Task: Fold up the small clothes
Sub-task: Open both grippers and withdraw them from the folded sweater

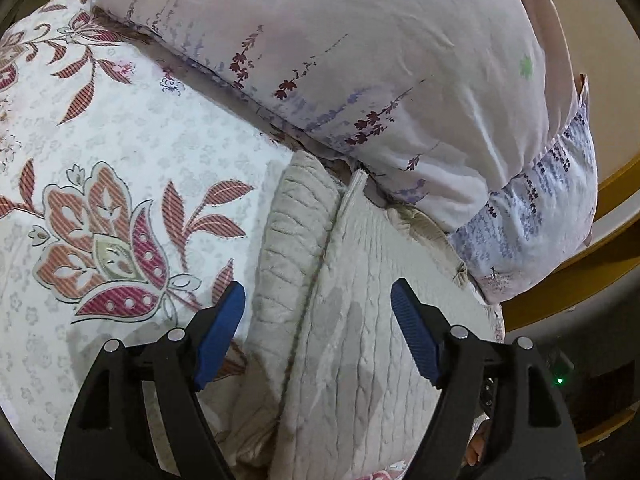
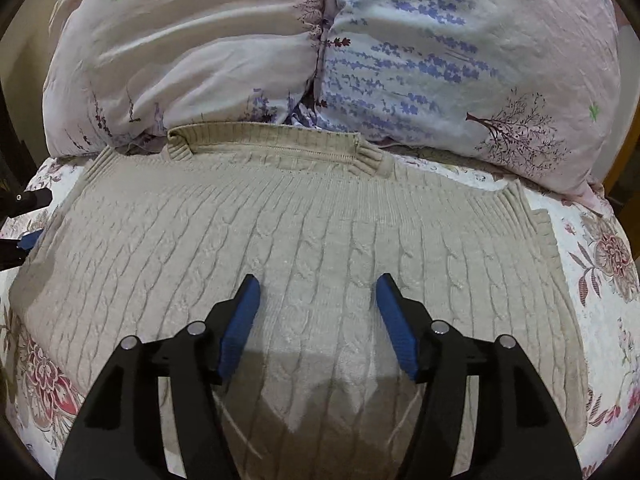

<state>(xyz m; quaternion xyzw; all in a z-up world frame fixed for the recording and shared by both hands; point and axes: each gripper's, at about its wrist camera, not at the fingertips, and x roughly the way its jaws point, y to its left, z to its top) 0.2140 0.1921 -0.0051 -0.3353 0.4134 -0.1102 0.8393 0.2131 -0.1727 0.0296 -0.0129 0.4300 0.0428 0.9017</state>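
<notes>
While the jaws of both the left gripper (image 1: pixel 318 300) and the right gripper (image 2: pixel 318 292) are held apart, empty, the beige knit sweater (image 2: pixel 304 232) is seen spread mid-frame on the floral bedsheet (image 1: pixel 132 140), below the pillow (image 2: pixel 280 40).

The sweater (image 2: pixel 304 216) is thick beige knit wool with bumpy cable ropes and a ribbed collar. The bedsheet (image 1: pixel 132 128) is smooth flowery cloth. The pillow (image 2: pixel 224 40) is thin, crinkly cloth. The gripper pads (image 2: pixel 242 328) are blue ridged rubber on matt black plastic.
</notes>
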